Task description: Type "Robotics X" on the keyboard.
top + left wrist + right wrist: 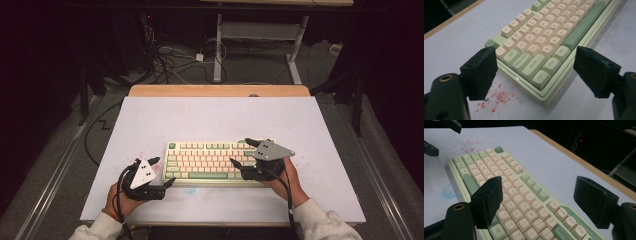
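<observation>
A pale green keyboard (215, 162) with cream keys lies flat on the white table top (215, 117), near its front edge. My left gripper (164, 171) stands open just off the keyboard's left end, held in a hand. In the left gripper view its jaws (536, 72) are spread wide, and the keyboard's (541, 45) near left corner with the Ctrl key lies between them, untouched. My right gripper (242, 152) hovers open over the keyboard's right part. In the right gripper view, its jaws (541, 200) straddle the keys (514, 195), and nothing is held.
Red specks (496, 96) mark the table left of the keyboard, and a faint blue smudge (449, 190) lies in front of it. A wooden strip (220, 90) borders the table's far edge. Beyond it are desk legs (218, 50) and floor cables (170, 62).
</observation>
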